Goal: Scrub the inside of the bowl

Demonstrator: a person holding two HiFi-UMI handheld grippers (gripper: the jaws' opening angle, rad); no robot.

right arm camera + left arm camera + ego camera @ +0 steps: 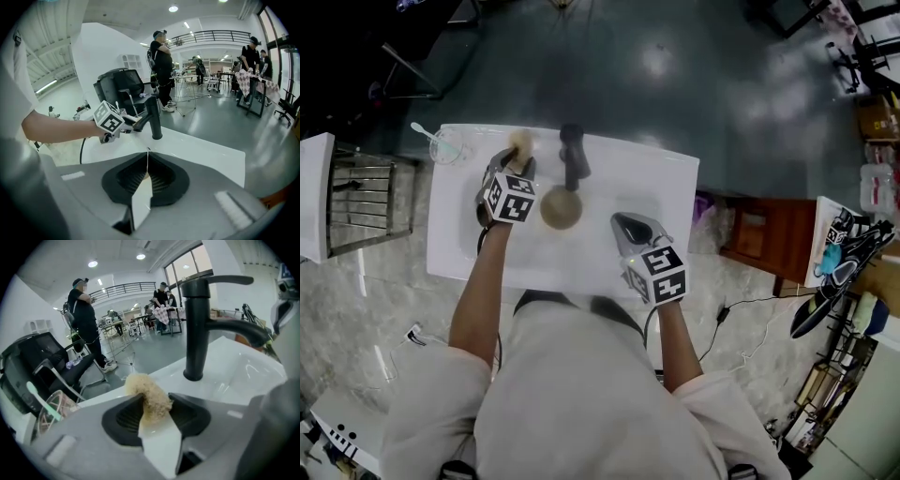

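a: status on the bowl scrub?

b: not started, far as i can see. bowl (pixel 561 207) sits in the sink (pixel 666 187), just in front of the tap (pixel 573 155). nothing is holding it.

a: left side?

b: left gripper (pixel 155 400) has its fingers clenched on the scrubber (pixel 143 385), a tan fluffy pad that sticks out past the tips. it's at the sink's back rim, left of the tap base. near the bowl, but the scrubber isn't in it.

a: right?

b: right gripper (pixel 147 161) has its fingers pressed together with nothing between them. it hovers over the sink to the right of the bowl, apart from it.

a: so what's left?

b: all of it, i reckon. tool is in hand, that's the only part done. the scrubber has to go into the bowl and work round the inside. the right will probably need to open and steady the rim, or the bowl may skate around. can't tell whether the bowl is wet or dirty from here.
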